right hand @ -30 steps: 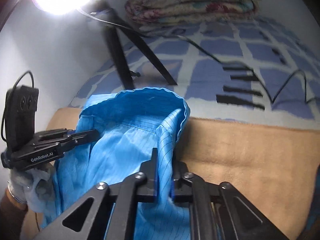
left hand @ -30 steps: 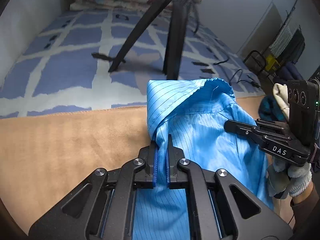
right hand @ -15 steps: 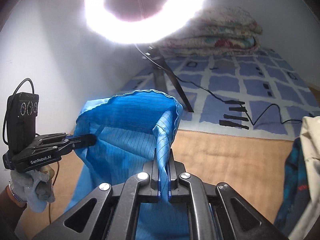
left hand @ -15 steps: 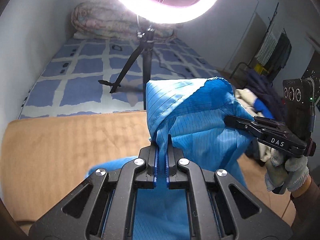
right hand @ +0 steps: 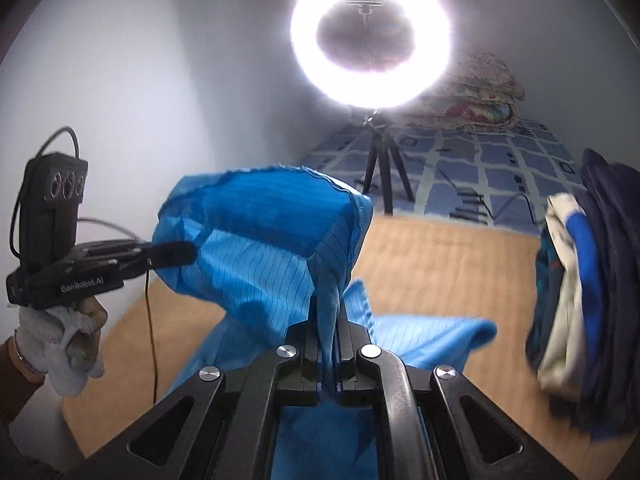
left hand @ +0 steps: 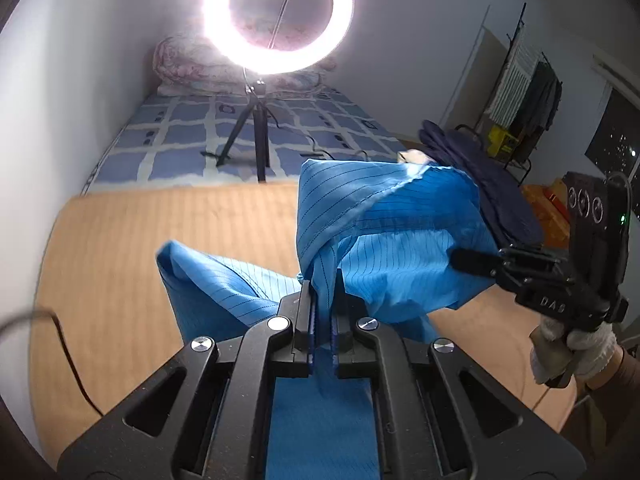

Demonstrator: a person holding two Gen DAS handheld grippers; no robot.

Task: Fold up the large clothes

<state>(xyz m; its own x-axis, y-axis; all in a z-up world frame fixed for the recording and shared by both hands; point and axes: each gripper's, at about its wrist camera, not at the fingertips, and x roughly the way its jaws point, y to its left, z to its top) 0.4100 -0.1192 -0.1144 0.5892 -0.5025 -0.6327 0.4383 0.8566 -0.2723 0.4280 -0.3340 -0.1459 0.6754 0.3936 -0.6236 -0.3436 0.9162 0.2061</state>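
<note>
A large blue pinstriped garment [left hand: 384, 240] hangs between my two grippers, lifted above the tan surface [left hand: 120, 280]. My left gripper [left hand: 323, 300] is shut on one edge of it. My right gripper [right hand: 329, 320] is shut on another edge of the garment [right hand: 256, 248]. The right gripper also shows in the left wrist view [left hand: 472, 258], its tip buried in the cloth. The left gripper shows in the right wrist view [right hand: 176, 252], likewise at the cloth. The garment's lower part trails down onto the surface [right hand: 432, 336].
A lit ring light on a tripod [left hand: 260, 136] stands on the blue checked mat [left hand: 180, 144] beyond the tan surface. A pile of dark and white clothes [right hand: 588, 288] lies at the right. A folded quilt [right hand: 480, 104] sits by the far wall. A drying rack [left hand: 524, 92] stands at the far right.
Both grippers have lifted the garment higher, and the views have tilted up so that the ring light shows. More cloth now hangs free, with a lower fold trailing on the tan surface.
</note>
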